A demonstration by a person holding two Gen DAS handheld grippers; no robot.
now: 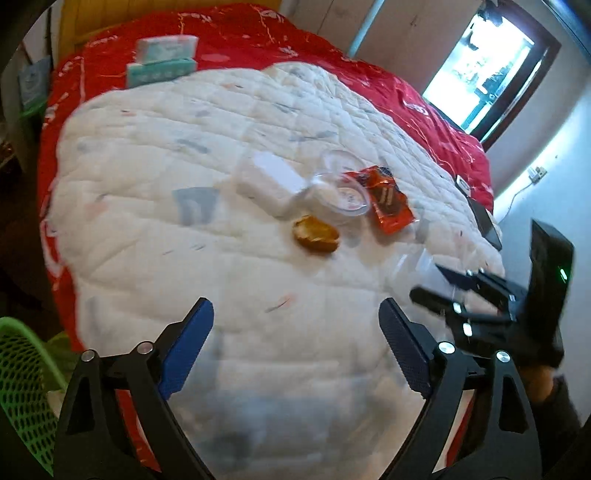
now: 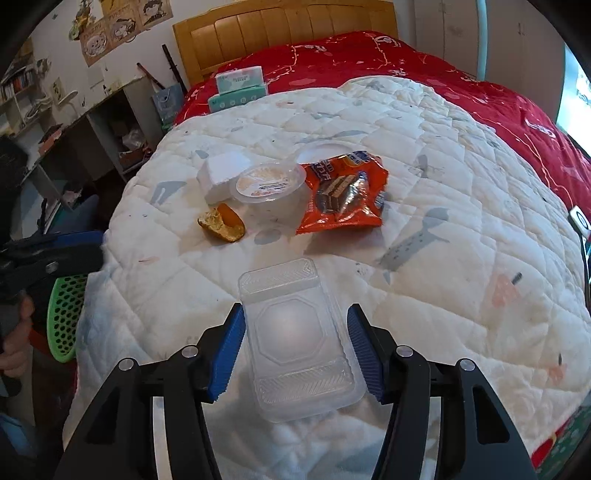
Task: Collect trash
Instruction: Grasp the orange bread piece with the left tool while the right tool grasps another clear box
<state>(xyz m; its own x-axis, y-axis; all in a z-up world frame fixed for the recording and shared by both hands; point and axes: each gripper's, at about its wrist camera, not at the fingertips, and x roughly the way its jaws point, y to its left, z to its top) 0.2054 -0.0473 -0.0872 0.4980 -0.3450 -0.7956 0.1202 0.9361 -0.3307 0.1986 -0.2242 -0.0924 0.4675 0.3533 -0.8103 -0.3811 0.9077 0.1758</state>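
Right claw [image 2: 295, 347] astride clear tray [image 2: 299, 339]

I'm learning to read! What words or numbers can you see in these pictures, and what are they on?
None can be read for sure.
Orange snack wrapper: printing too blurred.
Round plastic cup lid label: too small.
Green tissue packs: too small.
Wall posters: only drawings clear.

Both wrist cameras look steeply down along their fingers at the white quilt [image 1: 184, 229] (shared area: the trash cluster).
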